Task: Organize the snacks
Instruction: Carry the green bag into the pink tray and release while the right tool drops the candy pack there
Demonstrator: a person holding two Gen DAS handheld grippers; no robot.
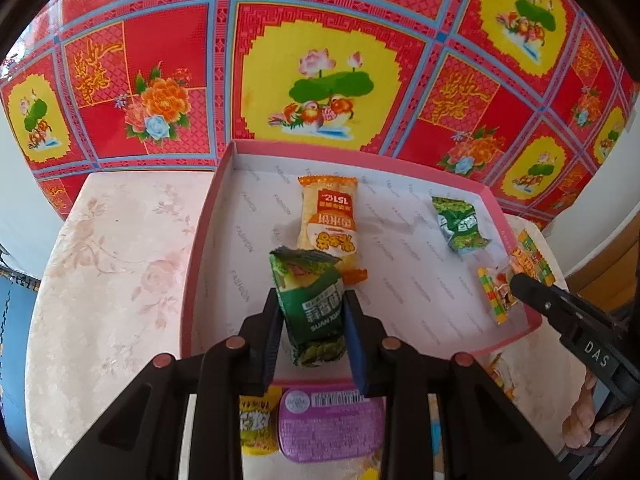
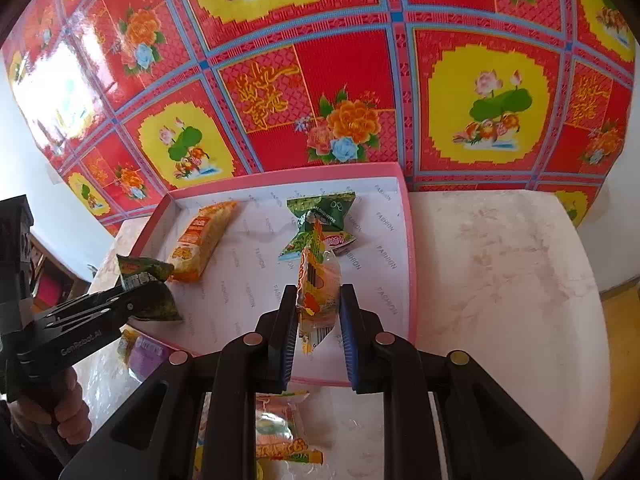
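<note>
Both grippers hung over the pink box [image 1: 208,216], each clamped on a snack, so the coming move looked like a set-down, and what mattered was where each packet pointed relative to the box floor below it.

The left gripper [image 1: 314,316] had its jaws pressed on the sides of a green packet [image 1: 314,304]. The packet's long axis ran straight out along the jaws, its crimped top pointing toward the far wall of the box. Just beyond that top lay an orange packet [image 1: 326,216], lengthwise on the same near-to-far line, and the two overlapped in the left wrist view; whether they touched could not be told. Bare floor lay to the left of it.

The right gripper [image 2: 318,316] was clamped on a clear-wrapped orange snack [image 2: 318,292], also held lengthwise along the jaws. Past its far end lay a small green packet [image 2: 320,224], near the far right of the box. In the left view this gripper sat at the box's near right corner, so it was the nearer hand for that side, and the left hand for the middle.

More snacks waited outside the near wall on the tabletop [image 2: 500,280], among them a purple pack [image 1: 330,424].
</note>
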